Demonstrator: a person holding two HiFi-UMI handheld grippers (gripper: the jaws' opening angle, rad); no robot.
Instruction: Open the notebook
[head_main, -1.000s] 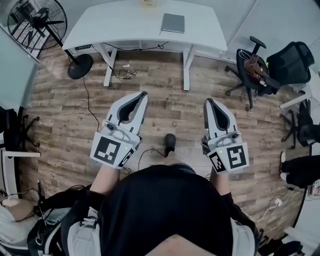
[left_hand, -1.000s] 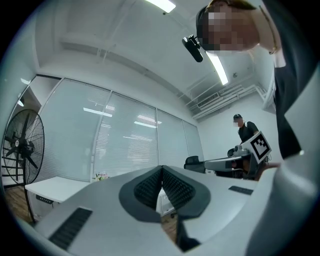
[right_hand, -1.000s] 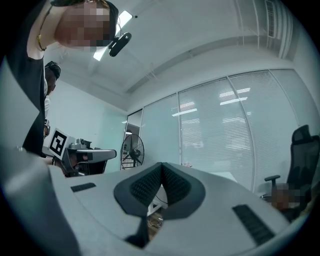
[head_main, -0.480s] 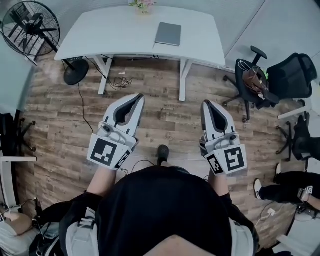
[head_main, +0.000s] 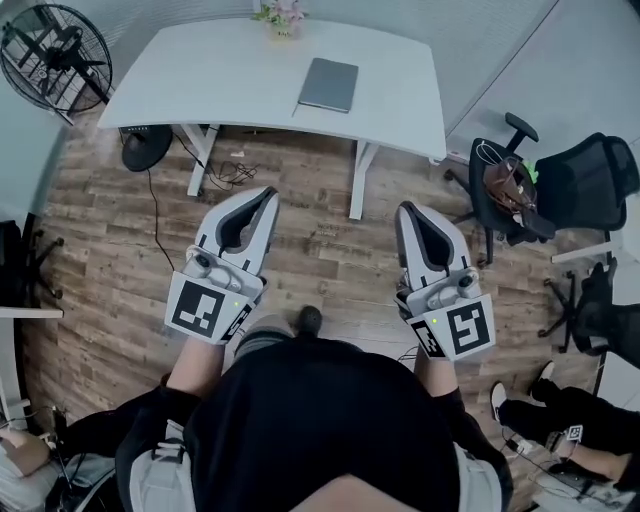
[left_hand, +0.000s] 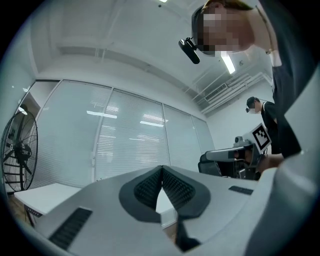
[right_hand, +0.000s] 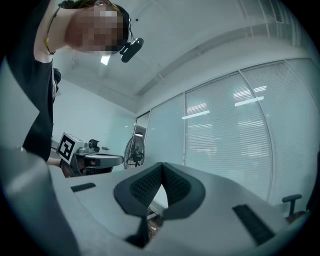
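We hold the left gripper and the right gripper side by side above the wood floor. Both point toward the white table ahead and are well apart from it. In each gripper view the jaws meet at their tips with nothing between them, so both grippers are closed and empty. The notebook lies flat and closed on the table, a little right of its middle, and neither gripper touches it. A small plant stands at the table's far edge, apart from the notebook. A fan stands on the floor off the table's left end. To the table's right are two office chairs, one with a brown bag on its seat and the other just beyond it. Another person's legs show at the lower right.
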